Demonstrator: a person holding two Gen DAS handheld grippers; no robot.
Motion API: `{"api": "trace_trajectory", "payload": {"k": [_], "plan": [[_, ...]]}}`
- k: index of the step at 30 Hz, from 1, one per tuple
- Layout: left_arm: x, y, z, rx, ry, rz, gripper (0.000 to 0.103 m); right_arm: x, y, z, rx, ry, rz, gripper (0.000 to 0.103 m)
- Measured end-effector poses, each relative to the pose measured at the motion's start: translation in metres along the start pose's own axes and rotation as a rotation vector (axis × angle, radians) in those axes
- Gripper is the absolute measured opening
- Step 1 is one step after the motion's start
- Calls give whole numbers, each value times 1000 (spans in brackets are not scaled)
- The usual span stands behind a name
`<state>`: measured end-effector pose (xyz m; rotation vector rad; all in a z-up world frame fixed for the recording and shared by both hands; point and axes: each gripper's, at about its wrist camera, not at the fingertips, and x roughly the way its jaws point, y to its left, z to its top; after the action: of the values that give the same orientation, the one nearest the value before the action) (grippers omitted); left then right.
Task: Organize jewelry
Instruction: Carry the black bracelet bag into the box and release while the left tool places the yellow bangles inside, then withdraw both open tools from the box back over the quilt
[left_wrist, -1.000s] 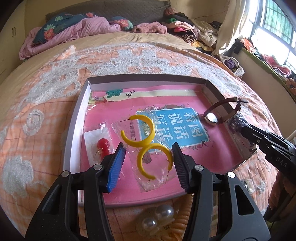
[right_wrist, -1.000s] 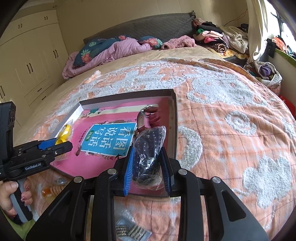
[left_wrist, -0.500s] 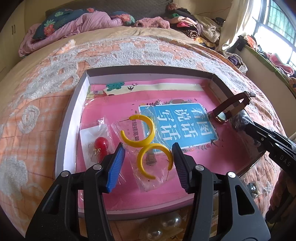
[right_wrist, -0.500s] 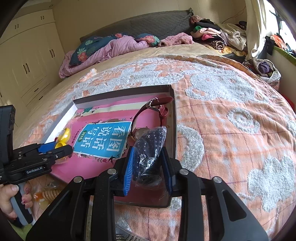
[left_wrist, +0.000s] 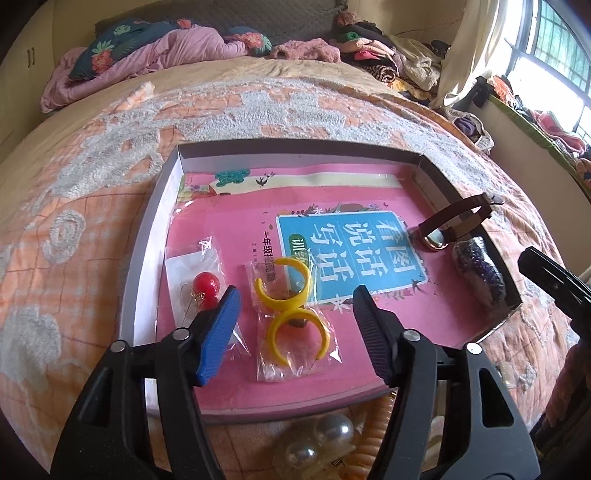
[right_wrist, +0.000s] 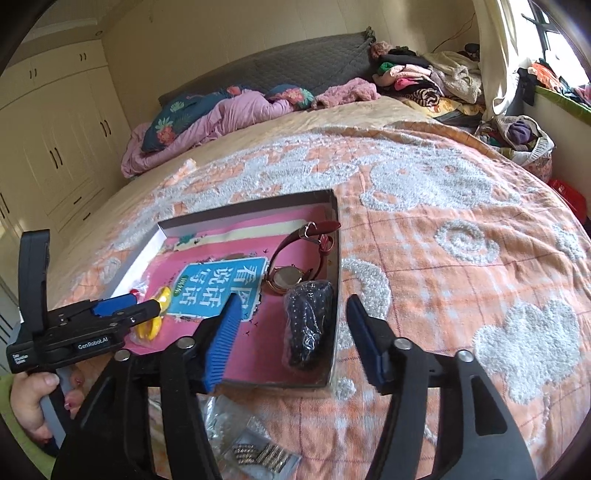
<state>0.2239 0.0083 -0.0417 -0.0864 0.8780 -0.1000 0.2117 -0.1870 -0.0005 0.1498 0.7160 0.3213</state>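
A shallow grey tray (left_wrist: 155, 236) on the bed holds a pink book (left_wrist: 461, 317). On the book lie a bag of yellow hoop earrings (left_wrist: 291, 314), a bagged red bead earring (left_wrist: 207, 286), a brown-strap watch (left_wrist: 454, 221) and a dark beaded piece in a clear bag (left_wrist: 478, 267). My left gripper (left_wrist: 295, 295) hangs over the yellow earrings, its jaws opening and the pads clear of the bag. My right gripper (right_wrist: 293, 301) is opening just in front of the dark bag (right_wrist: 310, 325), which lies free in the tray's right corner (right_wrist: 337, 258) beside the watch (right_wrist: 291, 273).
In front of the tray lie a pearl hair clip (left_wrist: 321, 439), an orange coil (left_wrist: 376, 435) and a bag of silver chain (right_wrist: 262, 454). A hand (right_wrist: 33, 398) holds the left gripper (right_wrist: 110, 314). Bedding and clothes are piled at the far end of the bed.
My right gripper's jaws have spread apart and let go of the dark bag, which now rests in the tray. My left gripper's jaws have widened a little over the yellow earrings.
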Motion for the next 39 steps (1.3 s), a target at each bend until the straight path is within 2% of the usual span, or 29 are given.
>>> {"api": "trace_trajectory", "payload": {"k": [3,7,9,14,39], "plan": [[-8,-1,0,-2,-12,0,63,-12,1,0,5,-20,6,74],[-20,-2,0,-17,-32,15,74,-24,3,0,10,-34,15,76],[-26,-3,-1,-22,-40,16,84,-30,4,-1,11,-41,9,85],[-42,-3,-3,-37,-52,24,93,-41,7,-1,2,-62,0,86],[-96,-4,-20,-49,-115,10,93,-93,34,1,-48,-132,45,86]]}}
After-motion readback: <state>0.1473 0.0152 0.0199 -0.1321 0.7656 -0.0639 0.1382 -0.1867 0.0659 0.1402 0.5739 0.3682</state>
